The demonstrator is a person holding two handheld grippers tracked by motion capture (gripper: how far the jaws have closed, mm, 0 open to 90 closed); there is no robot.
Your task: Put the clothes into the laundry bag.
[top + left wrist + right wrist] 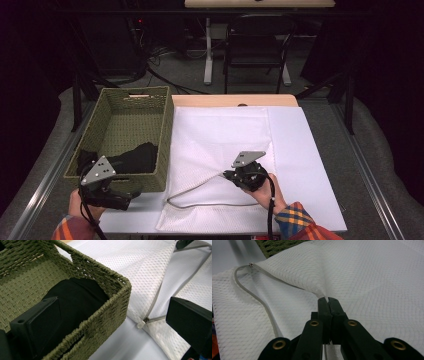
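The mesh bag lies flat on the white table, just right of the basket, with its zip undone along the near edge and curving in a loop toward the near left corner. The right gripper pinches the upper layer of the bag at the open edge, jaws pressed together on the mesh, which rises in a ridge from the zip end to the jaws; in the right gripper view the fabric runs straight into the closed tips. The zip pull lies at the near left corner of the bag, close to the basket corner. The left gripper hangs at the near right corner of the basket, jaws spread and holding nothing. A black cloth lies inside the basket at its near end. A chair stands beyond the far edge of the table.
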